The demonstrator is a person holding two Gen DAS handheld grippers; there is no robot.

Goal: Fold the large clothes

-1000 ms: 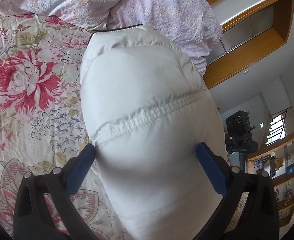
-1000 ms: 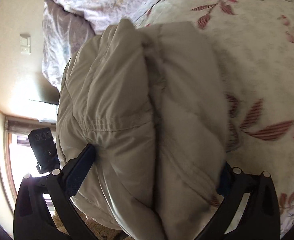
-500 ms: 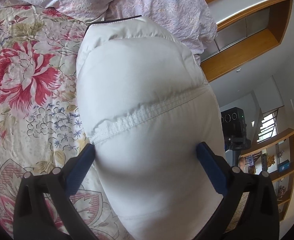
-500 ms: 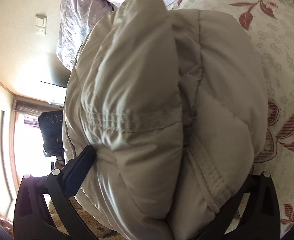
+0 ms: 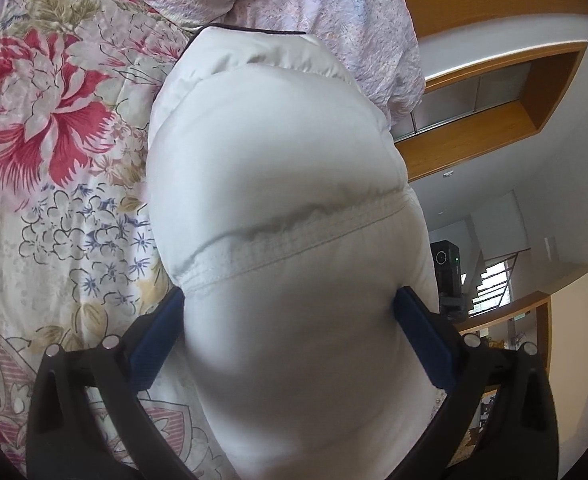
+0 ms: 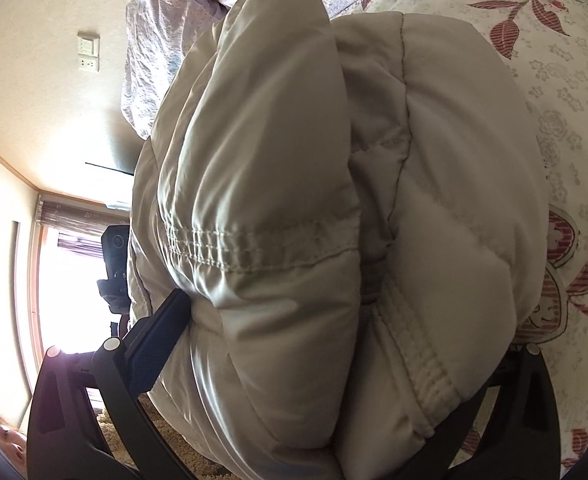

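Note:
A white puffy down jacket fills the middle of the left wrist view and bulges between my left gripper's blue pads. My left gripper is closed around a thick padded fold of it, held wide by the bulk. In the right wrist view the same jacket shows as a folded bundle with several layers and stitched seams. My right gripper clamps that bundle; its left pad shows, its right pad is hidden under the fabric.
A floral bedspread lies under the jacket, also in the right wrist view. A crumpled lilac quilt lies at the far end. A black camera on a stand stands beside the bed.
Both grippers have lifted and tilted with the jacket. The bundle has swung up and now fills more of the right wrist view, hiding the right pad.

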